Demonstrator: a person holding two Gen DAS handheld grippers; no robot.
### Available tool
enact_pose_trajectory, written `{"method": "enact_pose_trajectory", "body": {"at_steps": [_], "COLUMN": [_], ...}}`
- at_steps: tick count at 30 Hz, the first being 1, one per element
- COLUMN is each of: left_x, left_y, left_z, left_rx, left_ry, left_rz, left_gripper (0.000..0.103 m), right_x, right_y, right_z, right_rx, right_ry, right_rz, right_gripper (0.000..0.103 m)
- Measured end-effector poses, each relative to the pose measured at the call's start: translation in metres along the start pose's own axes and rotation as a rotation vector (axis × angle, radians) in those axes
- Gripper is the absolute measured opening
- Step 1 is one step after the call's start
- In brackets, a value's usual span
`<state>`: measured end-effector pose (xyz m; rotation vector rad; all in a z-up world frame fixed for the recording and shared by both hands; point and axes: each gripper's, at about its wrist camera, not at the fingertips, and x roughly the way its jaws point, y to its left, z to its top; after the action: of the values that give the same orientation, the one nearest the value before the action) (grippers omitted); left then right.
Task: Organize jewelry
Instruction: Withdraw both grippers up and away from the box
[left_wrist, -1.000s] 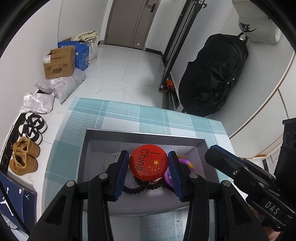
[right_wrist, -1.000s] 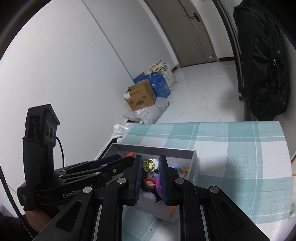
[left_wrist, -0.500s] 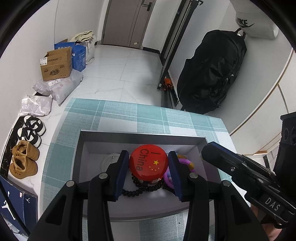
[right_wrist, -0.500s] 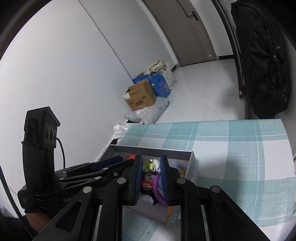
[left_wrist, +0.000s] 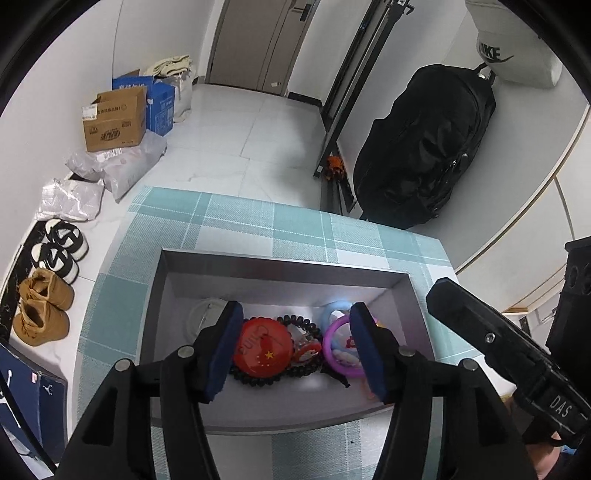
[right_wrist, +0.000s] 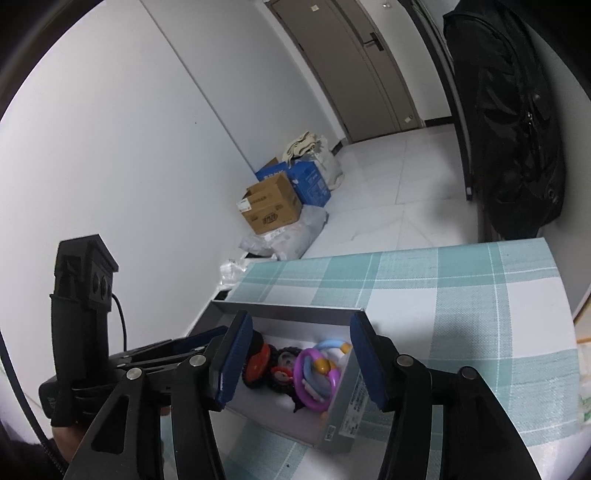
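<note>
A grey open box (left_wrist: 284, 264) stands on the teal checked tablecloth (left_wrist: 236, 221). My left gripper (left_wrist: 295, 350) hangs over the box, its jaws opening and pressing on nothing. Below them a red round badge (left_wrist: 262, 350) lies on a black bead bracelet (left_wrist: 299, 321), close to the left pad. A purple ring toy (left_wrist: 341, 347) lies to its right. My right gripper (right_wrist: 301, 360) is over the box's near right corner (right_wrist: 288, 308), its jaws also opening with nothing held. Under it lie the purple ring toy (right_wrist: 314, 376) and the badge (right_wrist: 256, 363).
The right gripper's black body (left_wrist: 498, 339) reaches in from the right of the box. On the floor beyond the table are cardboard boxes (left_wrist: 114, 122), plastic bags, and shoes (left_wrist: 44, 306). A black backpack (left_wrist: 424, 147) hangs by the wall.
Both grippers have opened. The red badge has left the left jaws and now lies in the box. The purple ring has dropped out of the right jaws into the box.
</note>
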<state>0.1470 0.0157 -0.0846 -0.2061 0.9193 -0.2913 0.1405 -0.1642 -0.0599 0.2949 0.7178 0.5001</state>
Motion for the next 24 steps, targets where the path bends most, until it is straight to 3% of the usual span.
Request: {"method": "enact_pose_trajectory", "body": {"at_steps": [9,12,22,24], "left_x": [-0.012,-0.019,-0.047,-0.051], "left_y": [0.003,0.004,-0.002,-0.004], "left_z": [0.001,0.001,-0.015,-0.018], "left_rx": [-0.013,-0.03,0.007,0.015], "left_ry": [-0.062,-0.097,-0.22,-0.233], "left_rz": [0.038,0.045,0.136,0.148], "left_gripper": [0.057,0.071,0.075,0.083], "right_x": [-0.004,-0.008,-0.025,-0.028], "right_y": [0.01,0.011,0.022,0.026], "right_z": [-0.002,-0.003,-0.014,-0.016], "right_rx": [-0.059,-0.065,-0.125,-0.14], "right_ry": [-0.012,-0.026,-0.084,-0.091], "right_rz": [-0.015,-0.018,-0.046,-0.054], "right_gripper": [0.06,0.063,0.077,0.081]}}
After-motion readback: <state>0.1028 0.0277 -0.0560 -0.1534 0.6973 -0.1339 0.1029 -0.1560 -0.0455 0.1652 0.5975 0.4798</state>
